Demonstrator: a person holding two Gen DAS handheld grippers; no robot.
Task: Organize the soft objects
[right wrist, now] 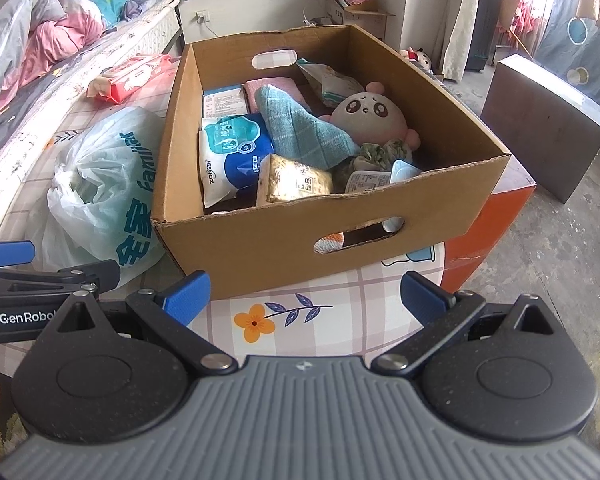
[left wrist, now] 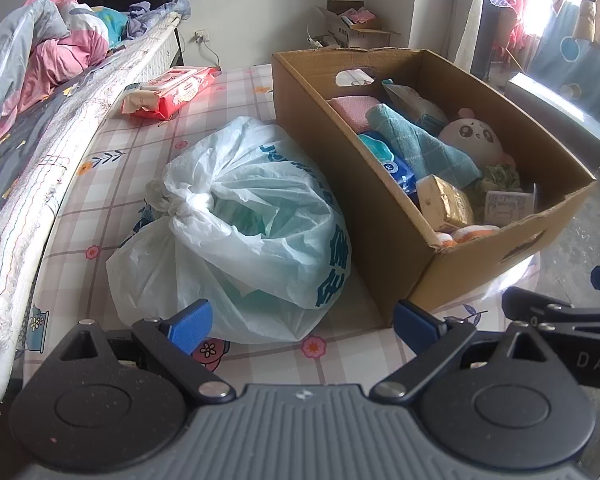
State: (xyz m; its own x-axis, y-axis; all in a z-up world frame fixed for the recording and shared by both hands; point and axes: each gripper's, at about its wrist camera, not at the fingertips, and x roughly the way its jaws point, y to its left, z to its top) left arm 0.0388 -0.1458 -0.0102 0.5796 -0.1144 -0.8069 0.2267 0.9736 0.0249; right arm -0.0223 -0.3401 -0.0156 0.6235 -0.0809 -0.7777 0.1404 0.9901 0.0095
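A cardboard box [left wrist: 384,216] [right wrist: 260,236] stands on a checked floral tablecloth [right wrist: 320,320]. Inside it lie a teal towel [right wrist: 300,128], a pink-eared plush [right wrist: 366,114], a blue tissue pack [right wrist: 230,152], a yellow sponge [right wrist: 296,182] and a pink cloth [left wrist: 354,106]. A tied white plastic bag [left wrist: 240,224] [right wrist: 100,184] rests left of the box. My left gripper [left wrist: 302,326] is open just in front of the bag, holding nothing. Before the box's near wall, my right gripper [right wrist: 304,298] is open and holds nothing.
A red wet-wipes pack [left wrist: 172,92] [right wrist: 134,76] lies at the table's far left. A bed [left wrist: 40,92] with crumpled bedding runs along the left. A dark cabinet [right wrist: 548,120] stands on the concrete floor to the right, a smaller carton [left wrist: 352,24] by the far wall.
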